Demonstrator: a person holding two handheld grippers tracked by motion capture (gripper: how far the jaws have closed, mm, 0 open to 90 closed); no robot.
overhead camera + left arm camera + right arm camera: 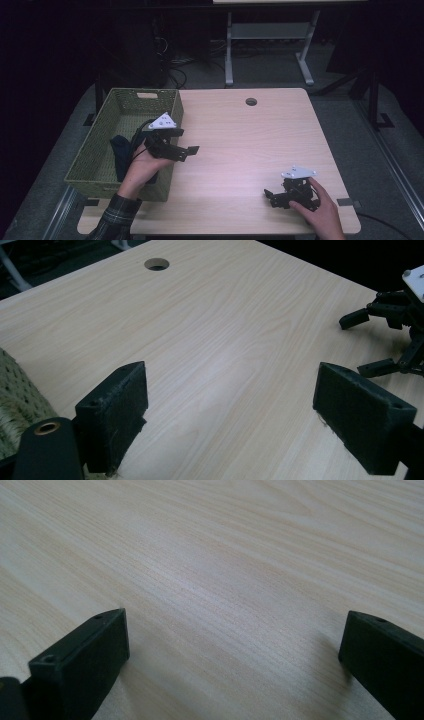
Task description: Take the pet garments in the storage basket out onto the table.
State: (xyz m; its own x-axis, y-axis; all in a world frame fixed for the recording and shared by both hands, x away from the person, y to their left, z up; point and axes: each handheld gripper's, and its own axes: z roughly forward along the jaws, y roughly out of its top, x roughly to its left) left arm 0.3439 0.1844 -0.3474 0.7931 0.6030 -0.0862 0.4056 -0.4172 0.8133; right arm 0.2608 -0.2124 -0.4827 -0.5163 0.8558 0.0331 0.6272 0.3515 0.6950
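Observation:
A green woven basket [89, 159] stands on the left part of the light wooden table [250, 145], and a dark blue cloth [120, 150] lies inside it. My left gripper [189, 141] hovers over the basket's right rim, pointing right, open with nothing between its jaws [232, 382]. The basket's edge [15, 390] shows at the left of the left gripper view. My right gripper [269, 198] rests low near the table's front right, pointing left, open and empty [235, 625]. It also appears at the far right of the left gripper view [361, 345].
A round cable hole [251, 101] sits near the table's far edge [156, 263]. Behind the table stand the white legs of another desk [229, 55], with cables on the floor [175, 65]. The surroundings are dark.

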